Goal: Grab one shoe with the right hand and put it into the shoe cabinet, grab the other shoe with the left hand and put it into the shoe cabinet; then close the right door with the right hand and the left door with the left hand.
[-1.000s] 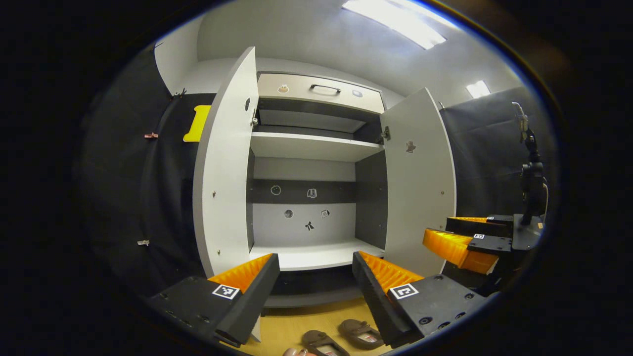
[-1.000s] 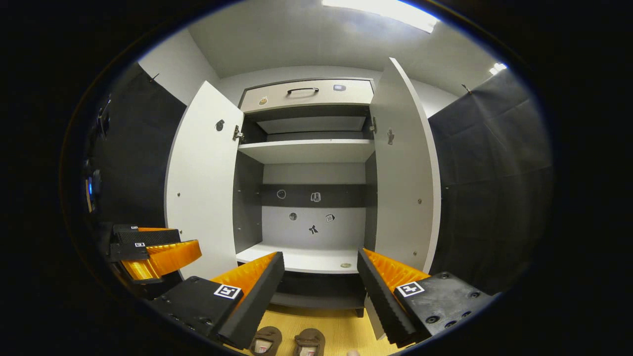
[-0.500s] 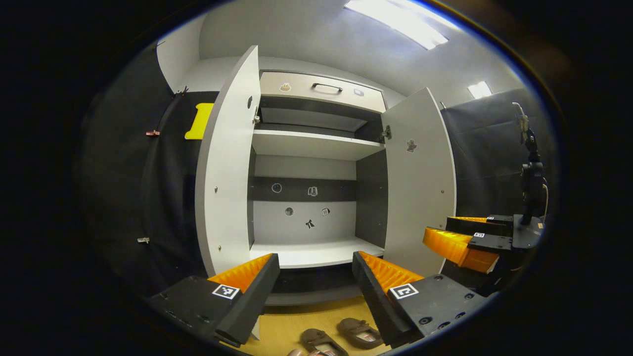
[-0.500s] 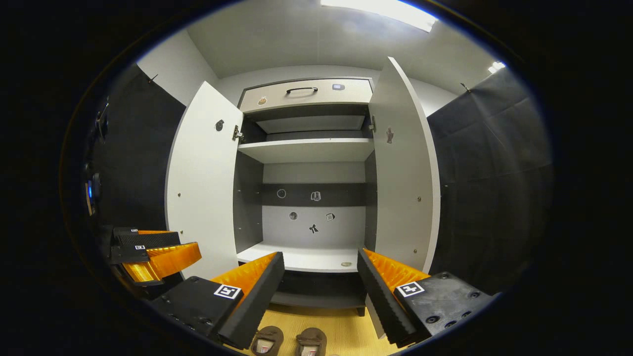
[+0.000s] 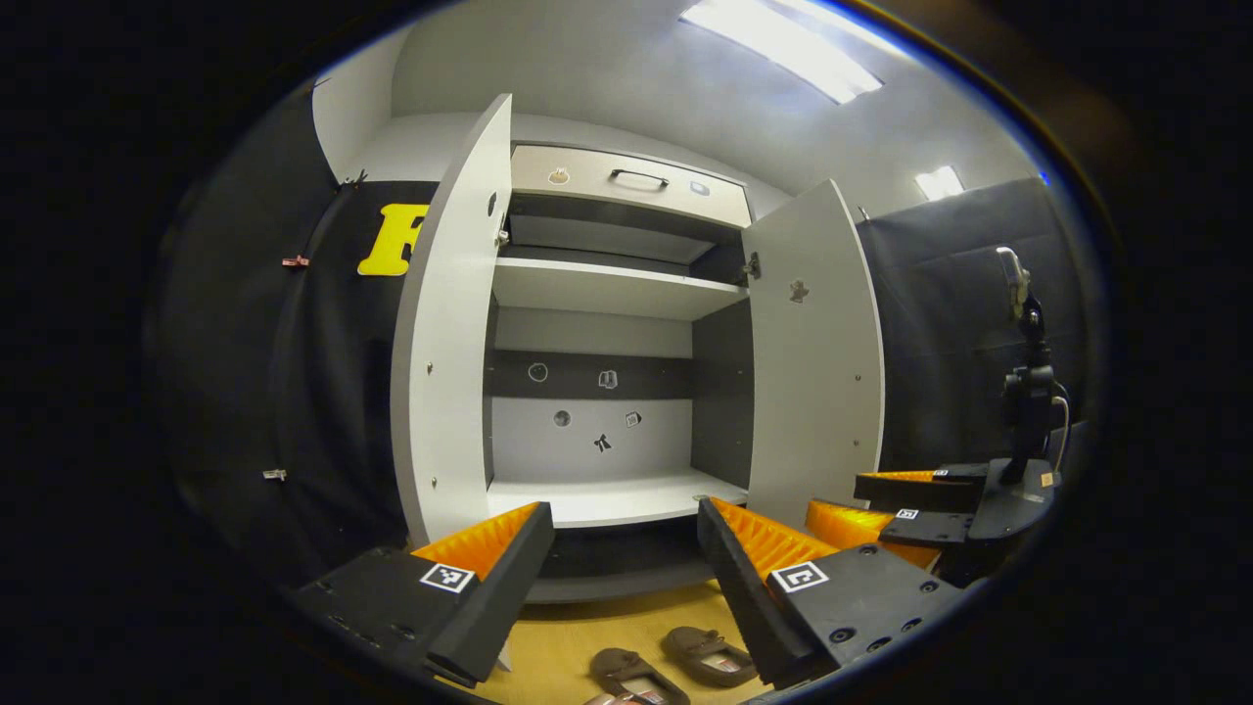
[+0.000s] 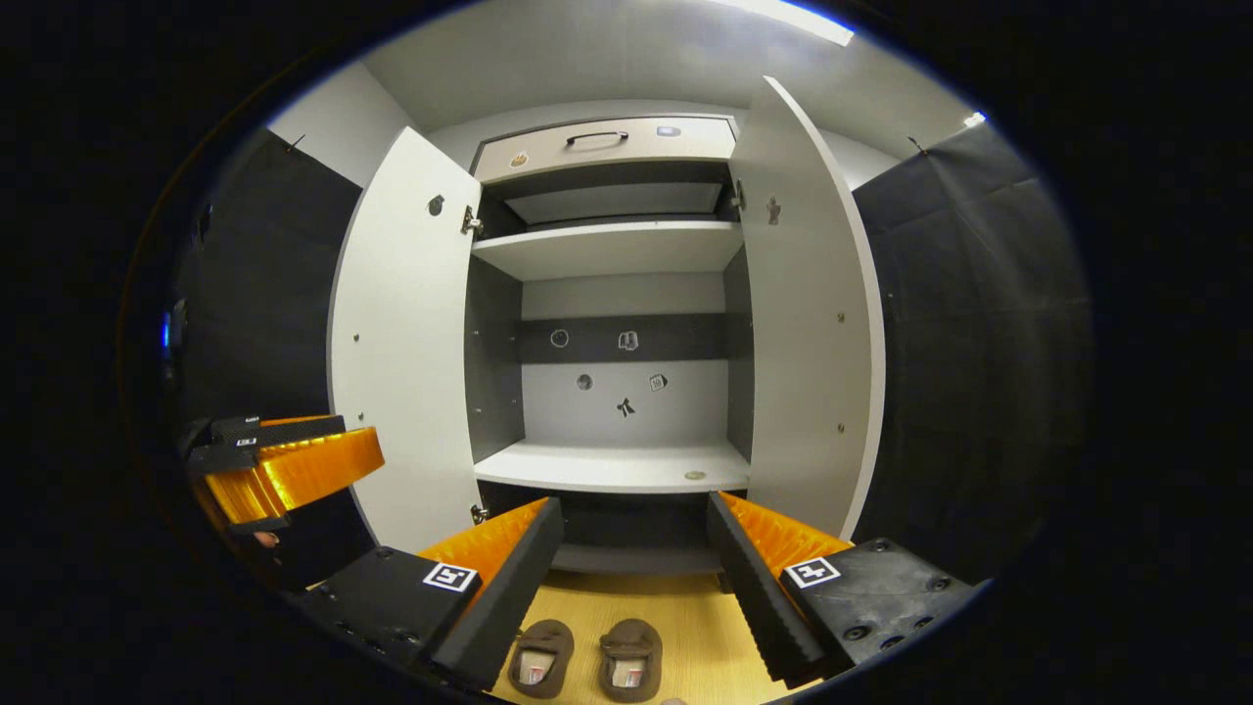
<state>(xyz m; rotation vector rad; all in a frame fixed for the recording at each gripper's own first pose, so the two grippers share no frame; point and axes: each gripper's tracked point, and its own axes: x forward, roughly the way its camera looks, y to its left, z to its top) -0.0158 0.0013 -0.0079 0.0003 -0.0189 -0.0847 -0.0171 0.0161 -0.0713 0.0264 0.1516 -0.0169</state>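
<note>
Both doors of the shoe cabinet (image 6: pixel 626 294) stand wide open. The right gripper (image 6: pixel 634 548) hangs with jaws spread wide, holding nothing; at six o'clock below it two brown shoes (image 6: pixel 587 658) sit side by side on the wooden floor (image 6: pixel 685 617). The left gripper (image 5: pixel 625 548), jaws likewise spread and bare, sees a camera stand (image 5: pixel 1023 392) at three o'clock.

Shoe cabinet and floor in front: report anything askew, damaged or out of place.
Nothing stands out. The shoe cabinet has both doors swung open and intact, its shelves level. The two shoes sit side by side on the floor, as expected before pickup.
</note>
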